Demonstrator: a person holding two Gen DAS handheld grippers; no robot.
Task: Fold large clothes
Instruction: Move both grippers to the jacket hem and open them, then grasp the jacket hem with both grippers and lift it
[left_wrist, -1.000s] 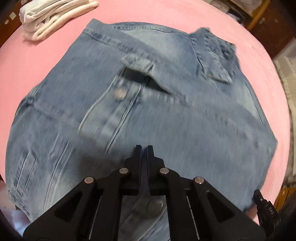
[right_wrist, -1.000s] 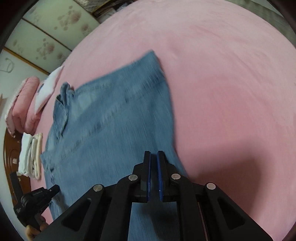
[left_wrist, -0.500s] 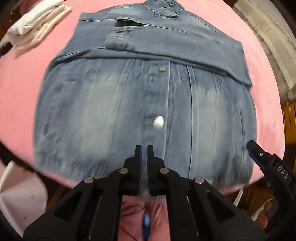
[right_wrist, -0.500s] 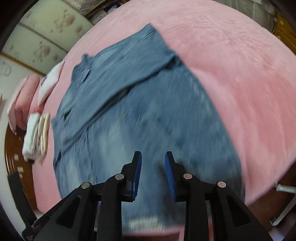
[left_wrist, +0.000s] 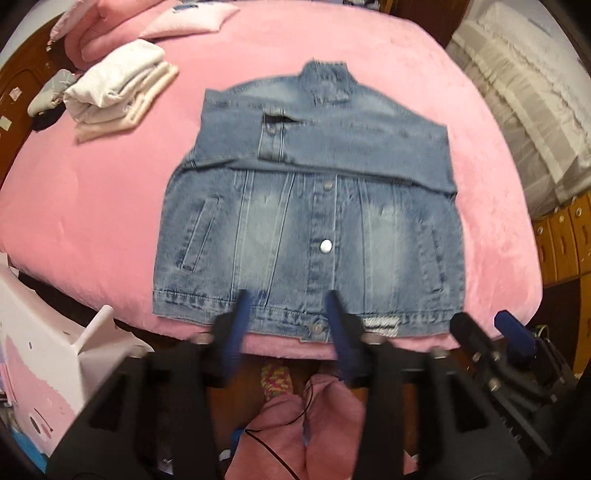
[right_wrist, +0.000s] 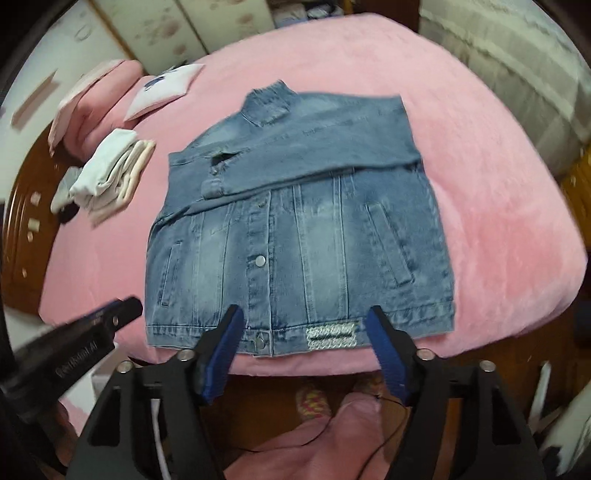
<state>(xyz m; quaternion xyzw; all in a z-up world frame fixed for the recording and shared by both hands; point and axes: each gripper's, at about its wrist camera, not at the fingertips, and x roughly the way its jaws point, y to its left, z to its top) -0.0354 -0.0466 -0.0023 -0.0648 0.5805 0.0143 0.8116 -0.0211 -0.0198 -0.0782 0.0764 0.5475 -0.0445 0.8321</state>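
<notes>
Hovering above the denim jacket (left_wrist: 314, 221) at twelve o'clock, my left gripper (left_wrist: 286, 317) and right gripper (right_wrist: 304, 332) are opening, empty.

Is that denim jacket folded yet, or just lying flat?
Partly folded: the denim jacket lies flat, both sleeves crossed over its chest, hem unfolded.

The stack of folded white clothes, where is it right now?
In both wrist views the stack of folded white clothes lies on the pink bed, left of the denim jacket, near the pillows.
</notes>
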